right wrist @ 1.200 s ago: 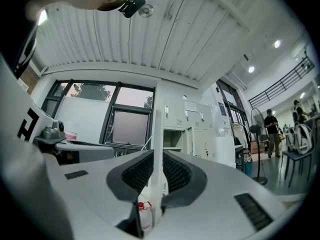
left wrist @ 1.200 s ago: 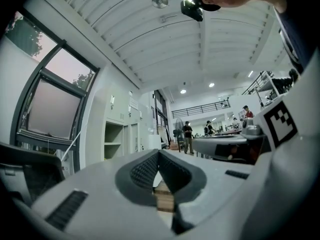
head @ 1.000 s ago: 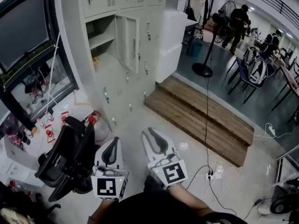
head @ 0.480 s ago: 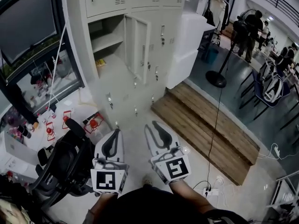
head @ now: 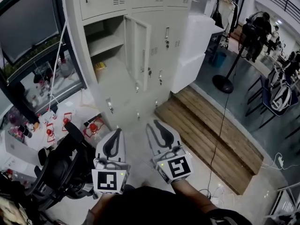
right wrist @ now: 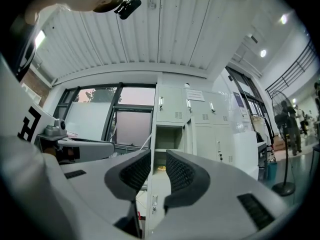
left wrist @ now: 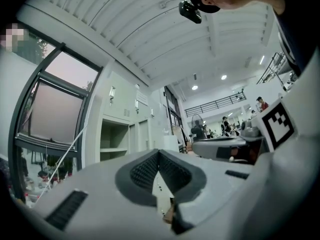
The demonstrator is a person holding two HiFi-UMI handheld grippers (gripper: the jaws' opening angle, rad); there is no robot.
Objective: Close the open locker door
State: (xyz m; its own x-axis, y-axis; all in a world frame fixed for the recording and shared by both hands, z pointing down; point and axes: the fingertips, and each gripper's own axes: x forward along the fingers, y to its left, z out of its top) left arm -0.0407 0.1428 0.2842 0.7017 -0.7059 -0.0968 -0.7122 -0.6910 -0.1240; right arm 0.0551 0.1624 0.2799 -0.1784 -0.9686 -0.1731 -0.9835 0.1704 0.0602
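Locker door (head: 142, 50): ajar, 12 o'clock. Left gripper (head: 116, 132): 7 o'clock, clenched, empty. Right gripper (head: 151, 124): 6 o'clock, released, empty.

No word, number or brand name can be read anywhere. The cube (head: 107, 181) on the left gripper (head: 117, 132) and the cube (head: 177, 167) on the right gripper (head: 151, 124) each carry a black-and-white square marker (a coded pattern, not letters). In the right gripper view, a pale sheet (right wrist: 193, 94) is stuck on an upper door of the lockers (right wrist: 200, 129), its print too small to make out.
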